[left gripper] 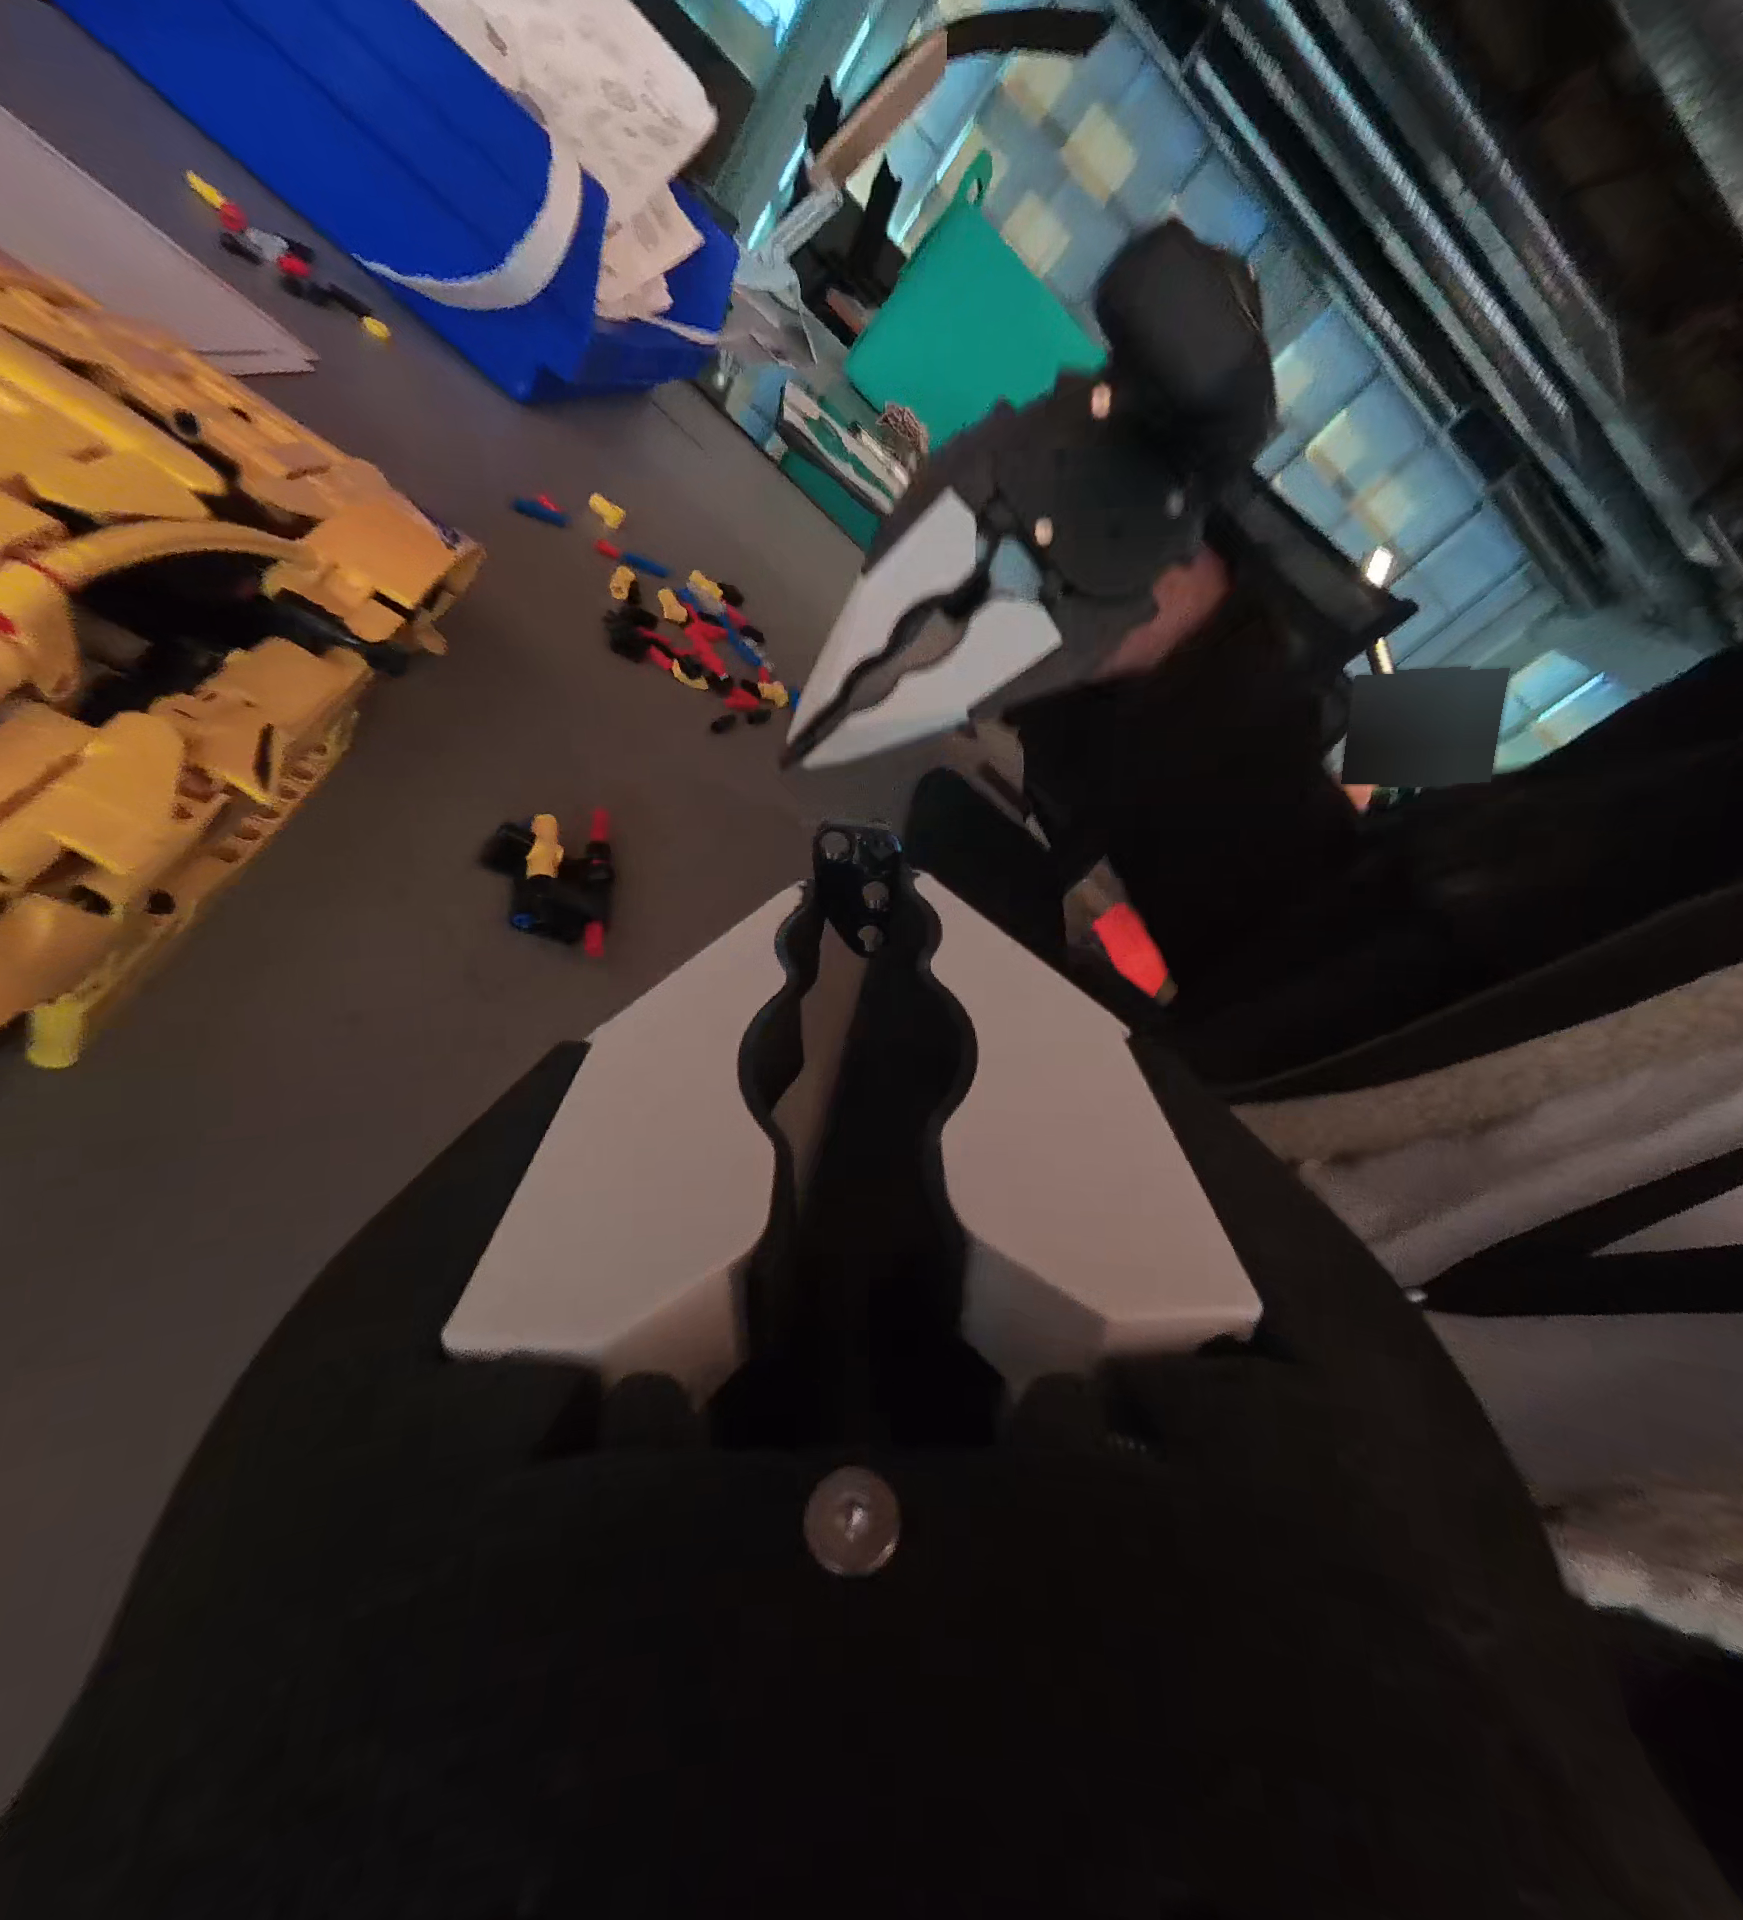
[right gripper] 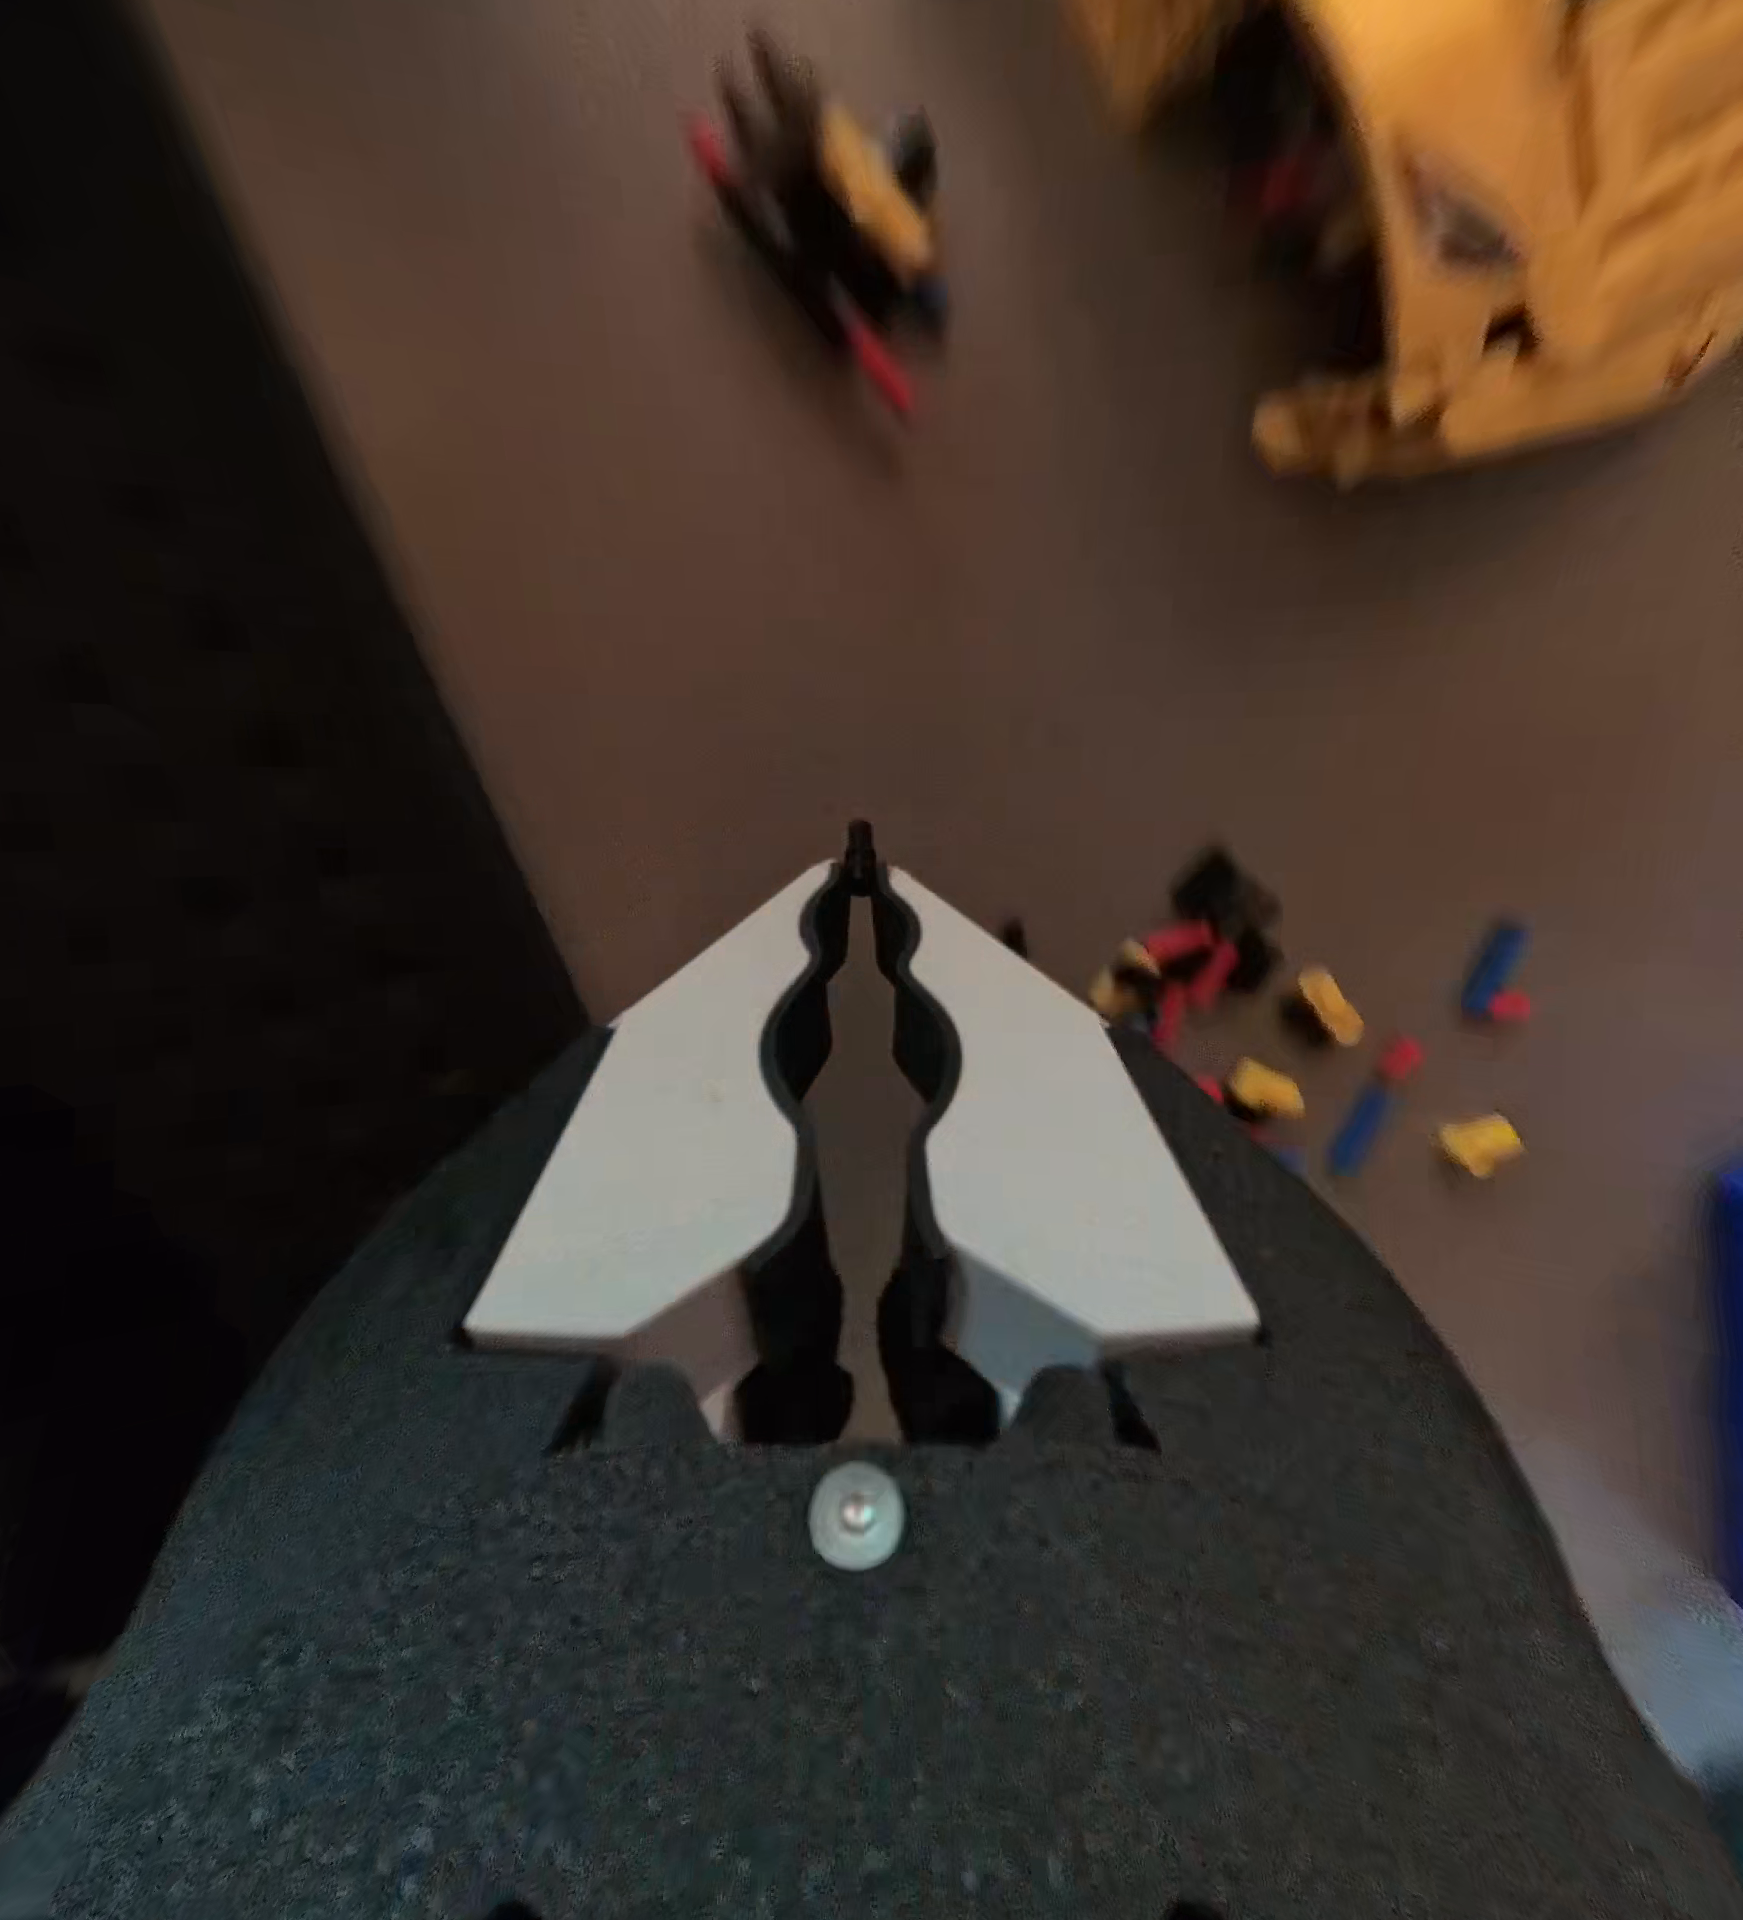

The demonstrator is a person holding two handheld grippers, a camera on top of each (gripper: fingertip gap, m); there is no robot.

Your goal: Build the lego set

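Note:
My left gripper [left gripper: 859,894] is shut on a black beam piece with round holes [left gripper: 859,885], held above the grey table [left gripper: 347,1039]. My right gripper [right gripper: 859,871] is shut on a small black pin [right gripper: 859,844]; it also shows in the left wrist view [left gripper: 805,743], just above the left one. A large yellow model [left gripper: 119,623] lies at the left. A small black, yellow and red sub-assembly [left gripper: 555,881] sits on the table; it is blurred in the right wrist view [right gripper: 831,229]. A pile of loose red, yellow, blue and black pieces [left gripper: 695,634] lies beyond it.
A blue bin [left gripper: 410,177] holding white paper stands at the back. More small pieces [left gripper: 275,249] lie near a white sheet [left gripper: 98,249] at the far left. A person in black [left gripper: 1179,644] is at the right. The right wrist view is motion-blurred. My right fingertips sit around 15 cm from my left ones. The large yellow model [left gripper: 119,623] is about 15 cm from my left fingertips.

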